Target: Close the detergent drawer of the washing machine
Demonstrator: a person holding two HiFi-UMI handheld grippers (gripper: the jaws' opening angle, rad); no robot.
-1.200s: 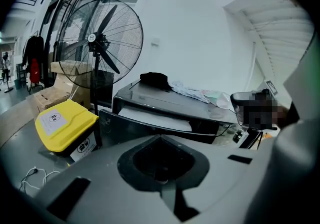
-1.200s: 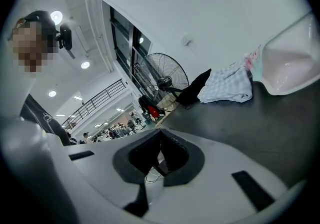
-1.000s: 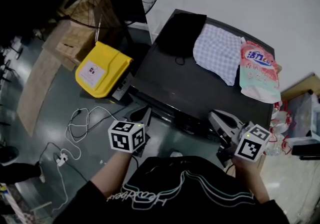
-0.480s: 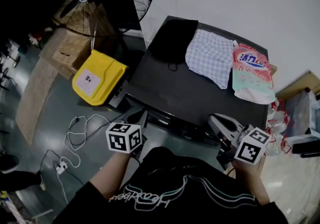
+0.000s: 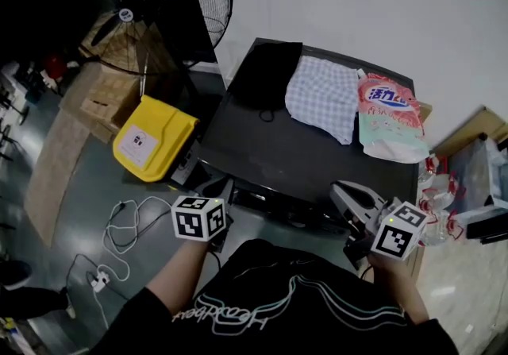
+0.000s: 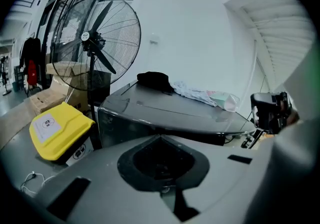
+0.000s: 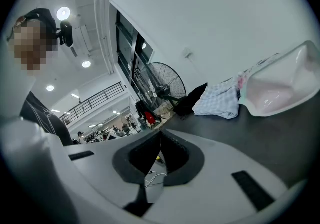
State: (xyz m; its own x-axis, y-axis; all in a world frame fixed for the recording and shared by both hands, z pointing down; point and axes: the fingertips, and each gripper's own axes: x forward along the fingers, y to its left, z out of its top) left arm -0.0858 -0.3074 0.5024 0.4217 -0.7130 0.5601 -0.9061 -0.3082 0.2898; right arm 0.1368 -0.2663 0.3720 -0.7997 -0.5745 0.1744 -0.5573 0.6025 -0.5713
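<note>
Both pairs of jaws are pressed together on nothing. The left gripper (image 5: 227, 189) and right gripper (image 5: 339, 190) hover just short of the washing machine's (image 5: 294, 151) front edge, where the detergent drawer cannot be made out. The lid's near half is bare; along its far edge lie one black cloth (image 5: 266, 75), one checked cloth (image 5: 321, 95) and one detergent pouch (image 5: 389, 115).
</note>
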